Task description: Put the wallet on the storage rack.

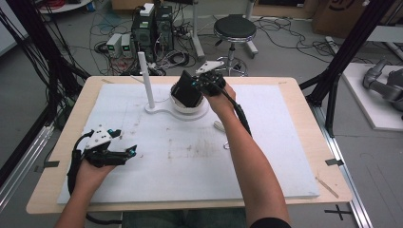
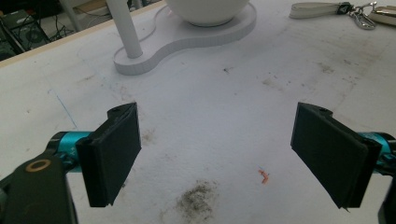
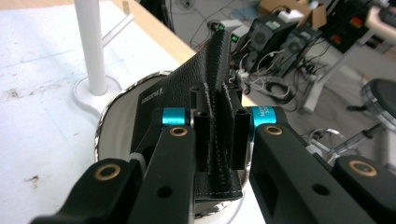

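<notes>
**Wallet held over the bowl**

High view: we see the right claw pinching a black wallet just over the white bowl; a post stands beside it. The left claw rests spread, well apart.

Left gripper view: ahead of the spread jaws lie bare mat, keys far right.

Right gripper view: pads clamp the wallet's stitched edge. We judge it light, soft leather, floppy; grip the seam. The bowl rim sits below.
</notes>
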Motion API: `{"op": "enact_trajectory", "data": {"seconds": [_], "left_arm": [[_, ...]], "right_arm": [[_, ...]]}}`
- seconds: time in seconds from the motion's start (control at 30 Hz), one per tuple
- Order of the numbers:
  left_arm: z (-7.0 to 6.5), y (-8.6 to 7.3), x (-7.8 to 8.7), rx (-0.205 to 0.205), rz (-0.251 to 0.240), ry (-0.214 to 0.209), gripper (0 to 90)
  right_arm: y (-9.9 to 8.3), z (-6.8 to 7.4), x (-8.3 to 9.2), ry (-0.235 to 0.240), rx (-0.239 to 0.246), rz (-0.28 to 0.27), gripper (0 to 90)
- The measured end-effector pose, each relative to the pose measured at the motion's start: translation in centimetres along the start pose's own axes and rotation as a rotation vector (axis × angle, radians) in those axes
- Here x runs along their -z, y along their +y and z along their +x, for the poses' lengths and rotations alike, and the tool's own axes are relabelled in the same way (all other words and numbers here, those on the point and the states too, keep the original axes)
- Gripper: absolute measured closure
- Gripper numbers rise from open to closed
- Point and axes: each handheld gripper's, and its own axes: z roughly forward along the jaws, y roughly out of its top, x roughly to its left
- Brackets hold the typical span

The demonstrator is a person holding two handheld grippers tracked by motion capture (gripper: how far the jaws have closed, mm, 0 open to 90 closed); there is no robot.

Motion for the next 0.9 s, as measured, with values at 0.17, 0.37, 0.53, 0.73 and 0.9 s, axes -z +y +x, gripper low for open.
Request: {"op": "enact_trajectory", "data": {"seconds": [0.17,0.37,0.53,0.73,0.9], "left_arm": [[0.0,0.0,-0.1,0.0,0.004,-0.005,15.9],[0.0,0.0,-0.2,0.001,0.004,-0.01,15.9],[-0.2,0.0,-0.3,-0.003,0.007,-0.013,15.9],[-0.3,0.2,-0.4,-0.011,0.007,-0.016,15.9],[-0.4,0.4,-0.7,-0.007,0.001,-0.026,15.9]], "right_arm": [[-0.8,0.0,-0.6,0.015,-0.074,0.008,71.7],[-0.9,-0.6,0.5,0.034,-0.112,0.018,45.7],[-1.4,-0.7,2.6,0.018,-0.096,0.003,38.9],[-2.9,-0.9,5.4,0.019,-0.105,-0.003,32.6],[-4.5,-0.8,7.8,0.032,-0.108,-0.027,29.7]]}}
